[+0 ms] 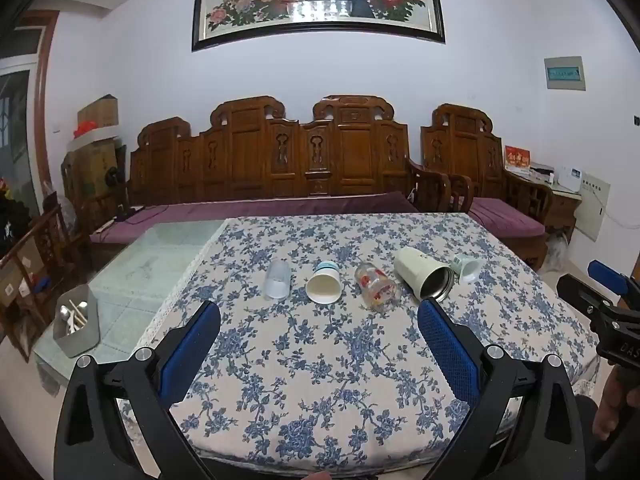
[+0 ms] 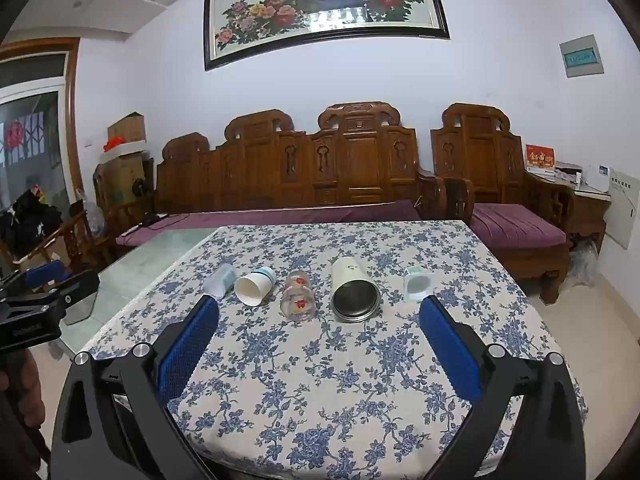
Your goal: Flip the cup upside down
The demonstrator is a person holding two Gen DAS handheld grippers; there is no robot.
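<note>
Several cups lie on their sides in a row on the floral tablecloth [image 1: 320,360]: a frosted plastic cup [image 1: 277,280], a white paper cup [image 1: 324,283], a glass with red flowers [image 1: 377,287], a cream steel-lined tumbler [image 1: 424,278] and a small pale green cup [image 1: 466,267]. The same row shows in the right wrist view: frosted cup [image 2: 219,280], paper cup [image 2: 255,285], glass [image 2: 297,294], tumbler [image 2: 354,290], green cup [image 2: 417,283]. My left gripper [image 1: 318,312] is open and empty, short of the row. My right gripper [image 2: 319,308] is open and empty, also short of it.
A grey holder with utensils [image 1: 77,326] stands on the glass tabletop [image 1: 160,256] left of the cloth. A carved wooden bench [image 1: 280,160] and armchair [image 1: 492,184] stand behind the table. The right gripper shows at the right edge of the left view [image 1: 608,296].
</note>
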